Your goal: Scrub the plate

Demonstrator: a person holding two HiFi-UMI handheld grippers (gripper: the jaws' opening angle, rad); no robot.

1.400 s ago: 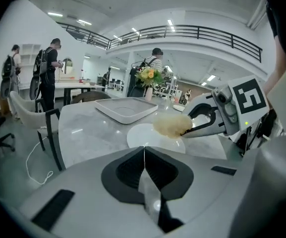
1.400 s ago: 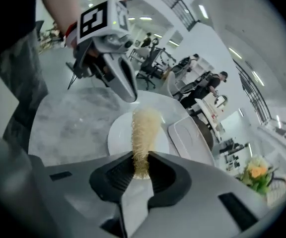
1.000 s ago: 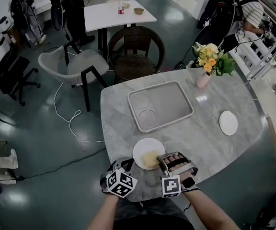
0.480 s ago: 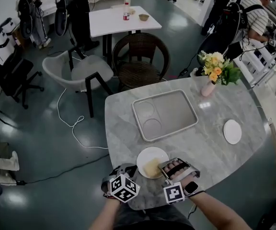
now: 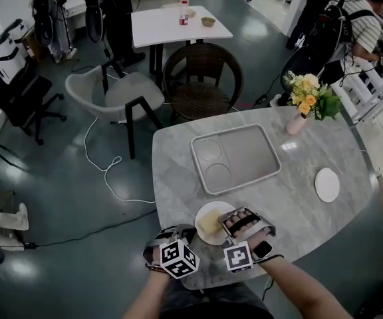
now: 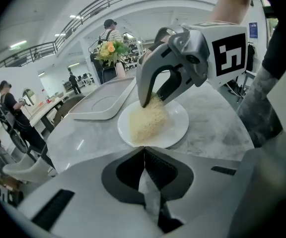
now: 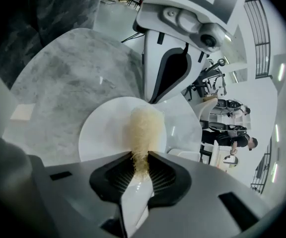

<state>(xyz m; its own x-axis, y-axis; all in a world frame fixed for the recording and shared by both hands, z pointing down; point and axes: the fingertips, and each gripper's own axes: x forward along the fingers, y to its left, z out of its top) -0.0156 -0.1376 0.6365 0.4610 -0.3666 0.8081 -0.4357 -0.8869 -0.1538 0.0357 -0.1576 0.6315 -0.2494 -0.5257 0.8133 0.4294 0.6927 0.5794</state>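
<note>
Pale-yellow fibrous scrub pad [image 7: 144, 128] stays clamped in the right tool [image 7: 141, 156], pressed on the round white plate [image 5: 211, 207] at the grey marble tabletop's [image 5: 291, 198] near edge, barely shifted from a second ago, while the left tool [image 6: 144, 150], jaws together, meets the rim, suggesting scrubbing mid-course.

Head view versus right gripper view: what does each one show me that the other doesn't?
Only the head view: the tray, the flower vase and a second, smaller plate. Only the right gripper view: the right gripper with its fingers closed on the end of the scrub pad. Both: the plate with the pad lying on it, and the left gripper by its rim.
</note>
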